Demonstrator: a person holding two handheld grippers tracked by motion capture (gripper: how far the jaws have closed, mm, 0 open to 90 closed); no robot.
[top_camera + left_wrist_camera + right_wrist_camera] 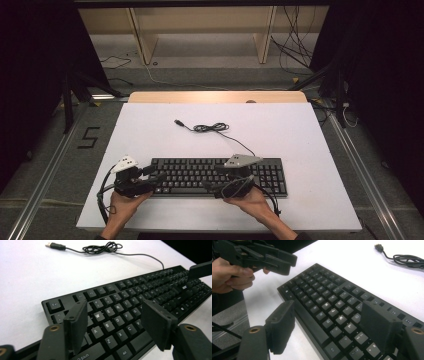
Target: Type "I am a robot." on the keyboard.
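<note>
A black keyboard (195, 175) lies near the front of the white tabletop (300, 130). Its thin cable (212, 128) runs back to a loose coil and ends in a USB plug (178, 122) lying free. My left gripper (155, 173) hovers just above the keyboard's left end, jaws open with nothing between them; in the left gripper view (113, 307) the letter keys (110, 312) show through the gap. My right gripper (214, 178) hangs over the right-hand part, also open and empty (327, 306). The left gripper (288, 263) and its hand (232, 275) appear beyond it.
The table's front edge (220, 230) runs close behind both hands. White surface lies bare to the left, right and back of the keyboard. A wooden strip (215, 97) borders the far edge, with floor cables (295, 50) and a shelf frame (200, 30) beyond.
</note>
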